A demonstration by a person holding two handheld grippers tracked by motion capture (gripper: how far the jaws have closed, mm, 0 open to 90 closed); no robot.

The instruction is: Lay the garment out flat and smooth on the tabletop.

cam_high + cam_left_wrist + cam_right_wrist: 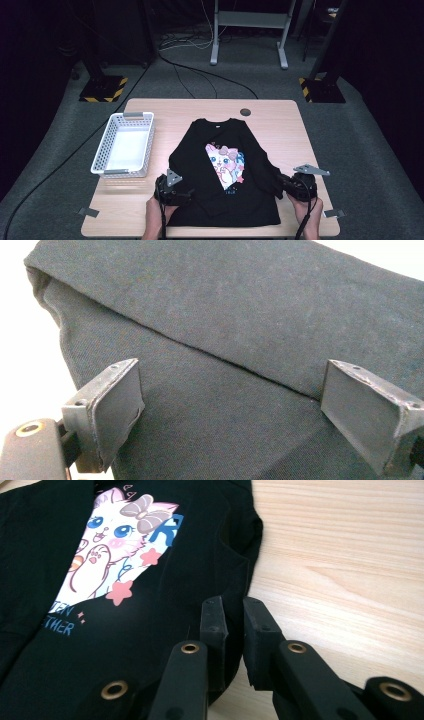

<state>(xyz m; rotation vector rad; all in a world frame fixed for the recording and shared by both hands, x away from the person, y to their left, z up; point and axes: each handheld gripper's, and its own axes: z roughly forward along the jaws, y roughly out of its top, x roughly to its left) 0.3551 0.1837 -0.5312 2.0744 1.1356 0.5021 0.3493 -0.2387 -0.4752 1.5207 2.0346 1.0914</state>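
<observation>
Black cotton covered the middle of the surface: the long-sleeved shirt lay flat, collar at the far side, hem at the near edge, both sleeves folded in over the body around its cartoon cat print.

Our left claw sat at the shirt's near left corner, its jaws standing wide apart over the fold line with nothing pinched between them. Our right claw was at the near right edge of the shirt; its jaws were drawn nearly together, and we judged that they clamped the fabric edge, though the pads themselves were hard to see against the dark cloth.

We judged the main risk to be uneven handling. With one side gripped and the other loose, a lift or pull could drag the shirt askew and spill the folded sleeves open. A thin pinch on the right could also slip off.

To the left stood a white basket, just beside the shirt's left sleeve; a wide swing of the left claw could knock it. Nothing else stood in our way.
</observation>
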